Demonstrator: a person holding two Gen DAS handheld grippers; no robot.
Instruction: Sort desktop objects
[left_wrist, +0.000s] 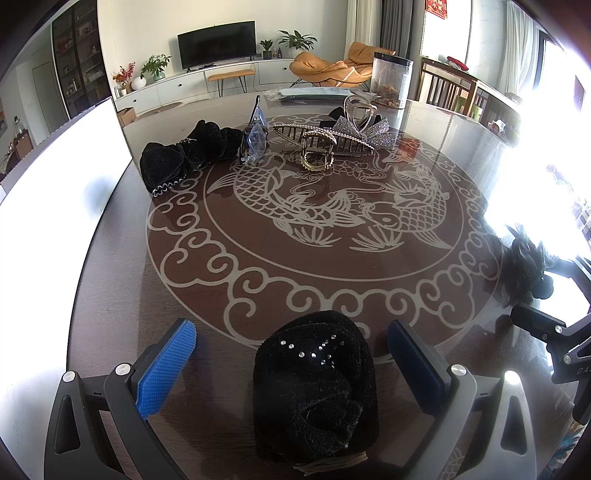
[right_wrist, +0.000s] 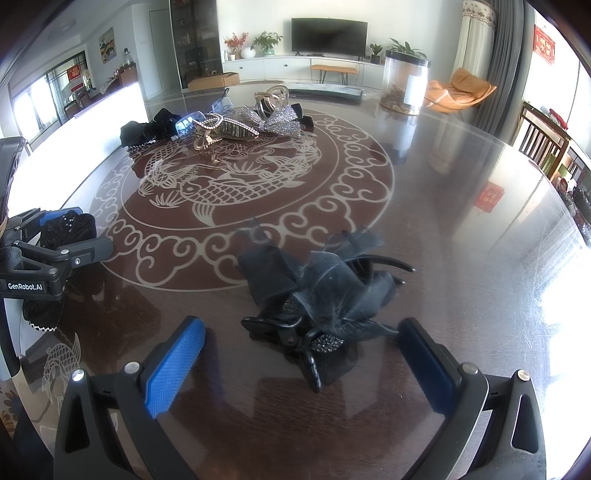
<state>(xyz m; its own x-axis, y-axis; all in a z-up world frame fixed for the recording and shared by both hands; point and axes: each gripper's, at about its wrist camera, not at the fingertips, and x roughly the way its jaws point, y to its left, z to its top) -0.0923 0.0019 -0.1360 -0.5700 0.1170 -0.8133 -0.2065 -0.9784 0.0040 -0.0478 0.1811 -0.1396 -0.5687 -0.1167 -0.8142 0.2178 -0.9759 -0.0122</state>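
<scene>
A black velvet scrunchie (left_wrist: 314, 384) with small rhinestones lies on the table between the blue pads of my left gripper (left_wrist: 291, 325). That gripper is open, with a gap on each side of the scrunchie. In the right wrist view a black mesh bow hair clip (right_wrist: 325, 295) rests on the glass, just ahead of and between the fingers of my right gripper (right_wrist: 302, 323), which is open and not touching it. The right wrist view also shows the left gripper (right_wrist: 55, 243) around the scrunchie (right_wrist: 68, 229) at the far left.
At the far side of the round fish-patterned table (left_wrist: 314, 236) lie black scrunchies (left_wrist: 184, 155), a blue clear clip (left_wrist: 255, 142), a gold claw clip (left_wrist: 316, 155) and a silver bow (left_wrist: 365, 133). A tall clear jar (left_wrist: 391, 79) stands behind. A white panel (left_wrist: 55, 184) borders the left.
</scene>
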